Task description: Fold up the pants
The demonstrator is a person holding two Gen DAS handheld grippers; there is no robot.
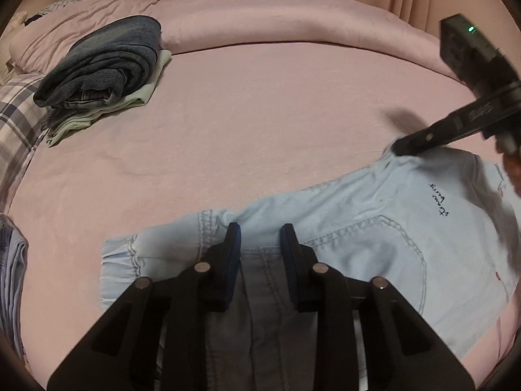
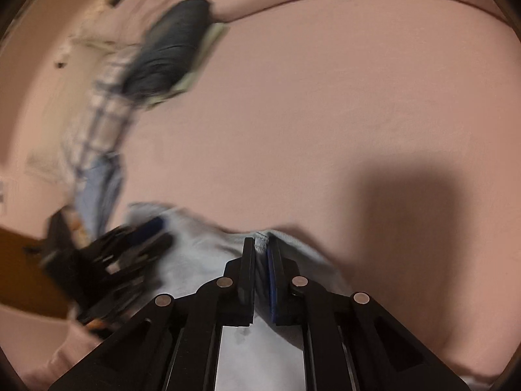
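Pants (image 1: 374, 228) of pale blue denim lie spread on a pink bed sheet (image 1: 260, 114), at the near right of the bed, the stitched back pocket facing up and a gathered cuff toward the left. At the far left a stack of folded clothes (image 1: 101, 65), dark jeans on top of pale green fabric, rests beside a plaid pillow (image 1: 16, 120). The right gripper (image 2: 260, 247) is clenched on a seam at the far edge of the pants, its jaws nearly together with denim pinched between them. The left gripper (image 1: 260, 231) stands over a folded leg with a gap between its blue pads (image 1: 288, 238); whether they press the cloth cannot be told.
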